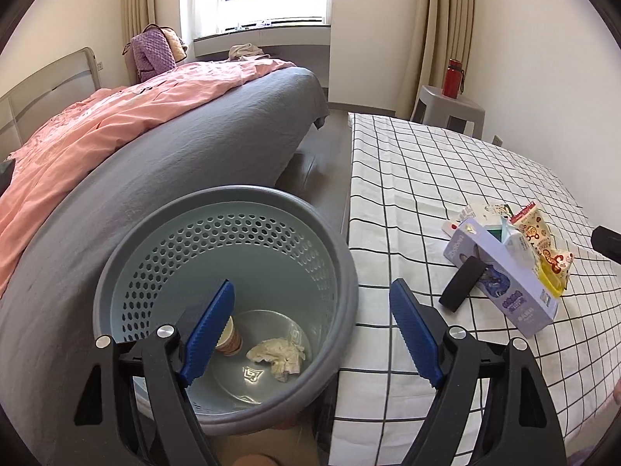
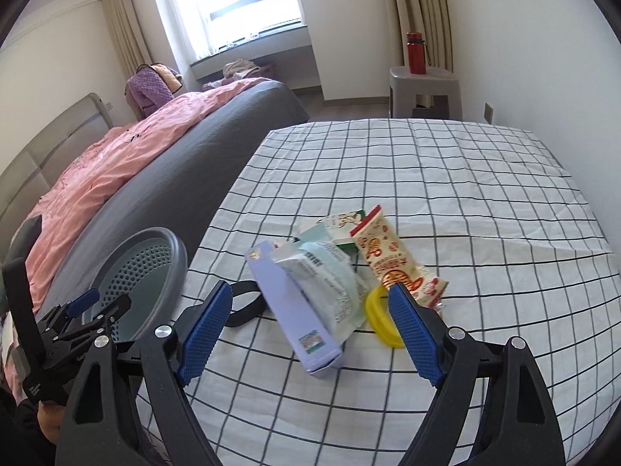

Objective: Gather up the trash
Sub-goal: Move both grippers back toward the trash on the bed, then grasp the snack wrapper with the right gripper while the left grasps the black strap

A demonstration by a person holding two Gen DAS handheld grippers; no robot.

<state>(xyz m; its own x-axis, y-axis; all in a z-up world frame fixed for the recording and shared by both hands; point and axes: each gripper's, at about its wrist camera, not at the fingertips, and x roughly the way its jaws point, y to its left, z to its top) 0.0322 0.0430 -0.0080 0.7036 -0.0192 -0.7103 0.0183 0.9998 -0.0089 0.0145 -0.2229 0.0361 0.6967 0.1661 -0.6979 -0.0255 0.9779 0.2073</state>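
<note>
The left gripper (image 1: 312,328) was wide open and held nothing. Right under it, between its blue fingers (image 1: 209,334), sat a round gray bin (image 1: 341,256) with little holes in its wall. Down in the bin lay a paper cup (image 1: 229,339) on its side, half hidden by the left finger, and a crumpled tissue (image 1: 277,354) just beside it. The bin stood between a bed (image 1: 155,163) with a pink blanket (image 1: 77,143) and a worktop (image 1: 427,178) under a white cloth with black squares.

The right gripper (image 2: 310,324) was wide open too, and it held nothing. Just ahead of it, a pile of trash lay on the cloth. A purple box (image 2: 287,303) lay between its fingers, but they did not touch it. A pale green packet (image 2: 330,275) leaned on the box. A snack bag (image 2: 388,256) with red pictures lay past the right finger, and a yellow ring (image 2: 378,310) lay just beside that finger. A black band (image 2: 244,303) lay near the left finger. The bin was off to the left, with the left gripper over it.

Far ahead, a red bottle (image 2: 416,52) stood on a gray stool (image 2: 425,85)
</note>
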